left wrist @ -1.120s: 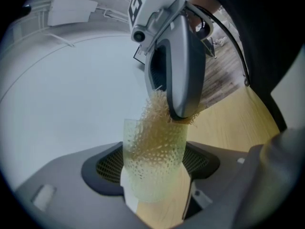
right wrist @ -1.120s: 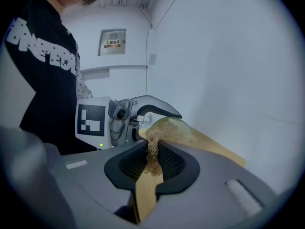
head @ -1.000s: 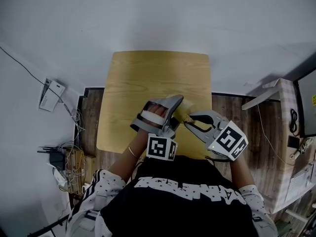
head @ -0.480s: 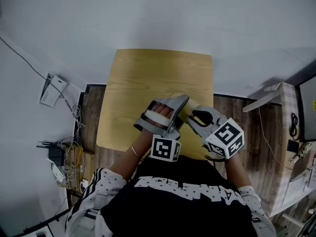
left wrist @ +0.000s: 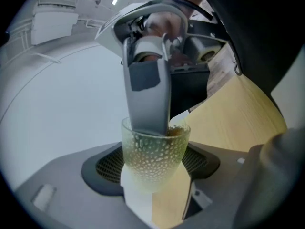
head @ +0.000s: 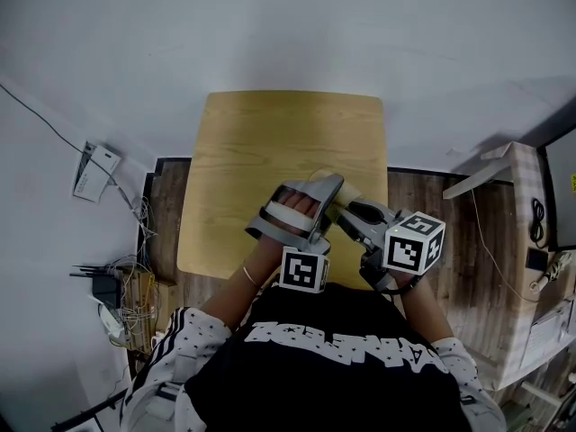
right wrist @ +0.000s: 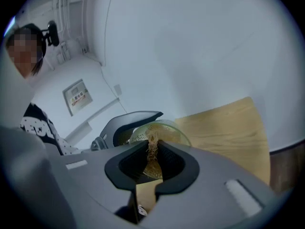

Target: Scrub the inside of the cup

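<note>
left jaws: my left gripper (left wrist: pixel 153 174) is clamped on the lower body of the cup (left wrist: pixel 155 149), one pad on each side, mouth facing away from me.
right jaws: my right gripper (right wrist: pixel 151 160) is nearly closed, pinching a brown fibrous scrubber (right wrist: pixel 152 148). The jaw tips dip past the rim into the cup.
cup place: held up in the air between both grippers, over the near right part of the table (head: pixel 288 142), close to my body. It does not look to be resting on anything.
risk 1: the dimpled glass is probably slick, so pushing the scrubber too hard could twist or slide the cup out of my left pads.
risk 2: the right jaw sits tight against the rim, and a careless stroke could knock or chip it.
risk 3: only a thin tuft is pinched, so drag on the wall could pull the scrubber loose.
risk 4: I am near the table edge, so a dropped cup may hit the floor.
</note>
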Tool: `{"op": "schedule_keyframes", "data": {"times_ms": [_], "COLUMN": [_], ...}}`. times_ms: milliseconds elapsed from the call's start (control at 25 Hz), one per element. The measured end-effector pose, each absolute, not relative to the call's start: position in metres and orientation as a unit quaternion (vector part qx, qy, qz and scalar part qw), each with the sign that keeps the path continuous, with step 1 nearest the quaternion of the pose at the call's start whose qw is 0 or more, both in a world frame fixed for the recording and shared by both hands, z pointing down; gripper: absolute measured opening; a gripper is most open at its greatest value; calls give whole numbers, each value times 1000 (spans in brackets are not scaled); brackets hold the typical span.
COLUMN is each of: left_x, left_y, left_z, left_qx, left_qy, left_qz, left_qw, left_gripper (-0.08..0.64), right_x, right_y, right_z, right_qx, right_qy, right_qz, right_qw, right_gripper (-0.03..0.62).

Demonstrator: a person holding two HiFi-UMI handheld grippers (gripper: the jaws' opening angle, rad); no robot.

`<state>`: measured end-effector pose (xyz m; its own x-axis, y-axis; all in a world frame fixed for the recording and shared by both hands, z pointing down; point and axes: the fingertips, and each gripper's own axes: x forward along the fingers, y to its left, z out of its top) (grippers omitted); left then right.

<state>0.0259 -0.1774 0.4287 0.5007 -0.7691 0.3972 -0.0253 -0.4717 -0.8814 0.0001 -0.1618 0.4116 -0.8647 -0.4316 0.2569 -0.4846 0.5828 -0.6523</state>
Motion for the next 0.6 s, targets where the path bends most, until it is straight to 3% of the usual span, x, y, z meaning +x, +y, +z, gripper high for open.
{"op": "schedule_keyframes", "data": {"times_ms": [400, 600], "left_x": [27, 31], "left_y": [-187, -182], "left_z": [418, 413], "left_qx": [-692, -703], "left_qy": [268, 274], "left_qz": [-440, -418], "left_qw": [506, 506], "left_gripper": [373, 373], "right_x": [16, 23], "right_y": [-173, -172], "right_z": [397, 402], "right_qx": [242, 224], "right_qy": [-810, -740], "right_qz": [519, 600], "right_qw": [-126, -206], "right_gripper": [64, 64]}}
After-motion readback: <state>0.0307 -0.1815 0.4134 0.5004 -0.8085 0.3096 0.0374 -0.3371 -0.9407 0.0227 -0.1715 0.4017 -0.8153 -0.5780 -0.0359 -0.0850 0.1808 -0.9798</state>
